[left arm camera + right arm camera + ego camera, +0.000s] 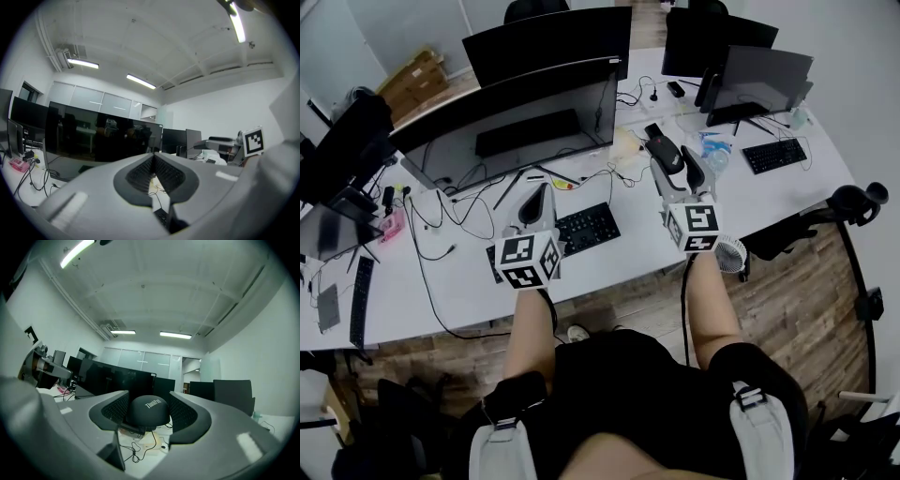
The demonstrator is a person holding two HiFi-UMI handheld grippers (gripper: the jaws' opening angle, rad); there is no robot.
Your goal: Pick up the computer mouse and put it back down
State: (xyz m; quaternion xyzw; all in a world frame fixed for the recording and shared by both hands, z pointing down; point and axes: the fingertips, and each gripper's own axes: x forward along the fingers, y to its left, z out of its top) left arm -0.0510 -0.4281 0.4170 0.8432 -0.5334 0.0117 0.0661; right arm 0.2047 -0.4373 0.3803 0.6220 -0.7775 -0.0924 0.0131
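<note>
A black ThinkPad computer mouse sits between the pads of my right gripper, which is shut on it and holds it up above the white desk. In the head view the mouse shows black with a red mark at the tips of the right gripper, right of the curved monitor. My left gripper hovers level over the desk near the small keyboard. Its jaws meet at the tips with nothing between them.
A wide curved monitor stands behind both grippers, with a black keyboard in front of it. Loose cables trail on the left. More monitors, a second keyboard and a small white fan are on the right.
</note>
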